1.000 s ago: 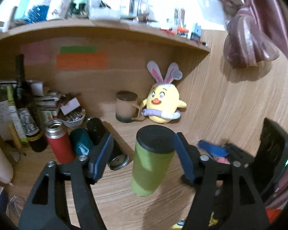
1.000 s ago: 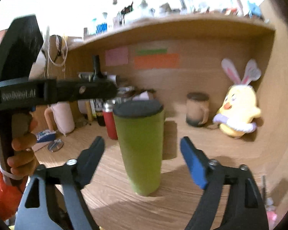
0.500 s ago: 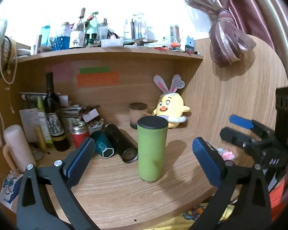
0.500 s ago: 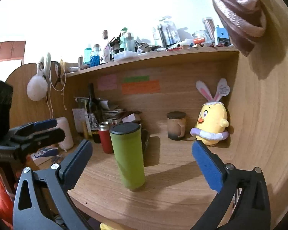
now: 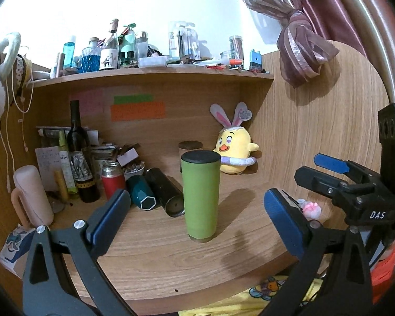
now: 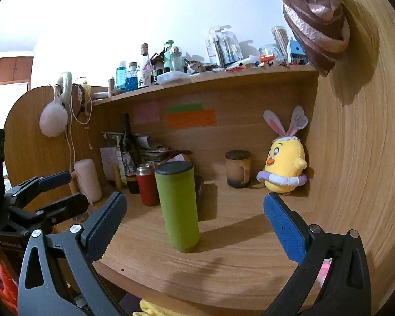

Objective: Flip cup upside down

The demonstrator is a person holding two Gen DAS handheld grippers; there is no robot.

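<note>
A tall green cup (image 5: 200,196) with a black end on top stands upright on the wooden desk (image 5: 171,260); it also shows in the right wrist view (image 6: 178,205). My left gripper (image 5: 197,218) is open and empty, held back from the cup near the desk's front edge. My right gripper (image 6: 194,218) is open and empty too, also back from the cup. Each gripper shows in the other's view: the right one (image 5: 337,176) at the right, the left one (image 6: 47,192) at the left.
Behind the cup lie a black tumbler (image 5: 164,193) and a teal one (image 5: 142,194). A red flask (image 5: 113,179), a dark bottle (image 5: 79,152), a lidded mug (image 6: 238,168) and a yellow plush chick (image 5: 234,152) stand at the back. A cluttered shelf (image 5: 155,75) hangs above.
Both grippers have drawn back from the cup and opened wider. The cup, tilted a second ago, now stands upright and alone on the desk.
</note>
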